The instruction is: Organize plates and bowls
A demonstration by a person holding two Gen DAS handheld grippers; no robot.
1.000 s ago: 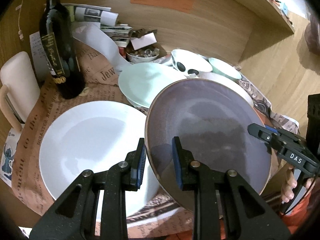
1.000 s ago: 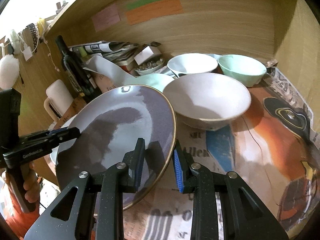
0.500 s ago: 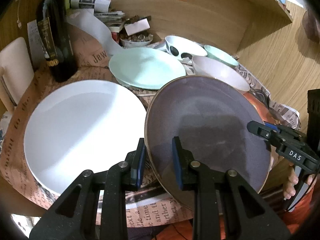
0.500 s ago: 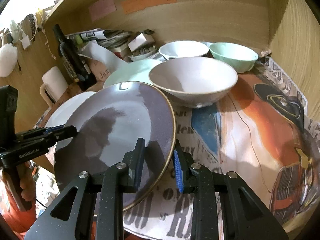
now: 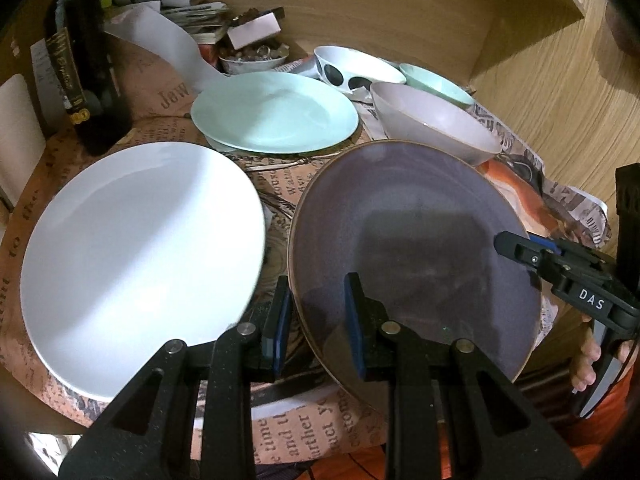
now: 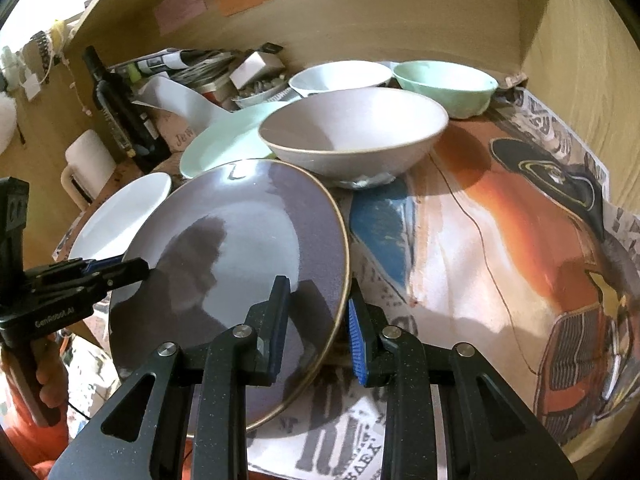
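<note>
Between the two grippers, a purple-grey plate with a thin gold rim is held tilted just above the newspaper-covered desk. The left gripper has its jaws clamped on the plate's rim at 7 o'clock in its own view, and the right gripper grips the opposite rim, at 5 o'clock of the plate in the right view. The plate carries nothing.

At 9 o'clock of it lies a large white plate, bare and flat on the desk. At 11 o'clock sits a mint-green plate, resting on another dish whose edge just shows beneath. At 1 o'clock stands a pale lilac bowl, nothing in it, its side very near the held plate's far rim. Behind it stand a white bowl with dark spots and a mint-green bowl; neither shows any contents.

Farther back, a small dish holds small mixed pieces too small to tell. A dark wine bottle stands upright at 10 o'clock, with a white mug beside it and stacked papers against the wooden back wall.
</note>
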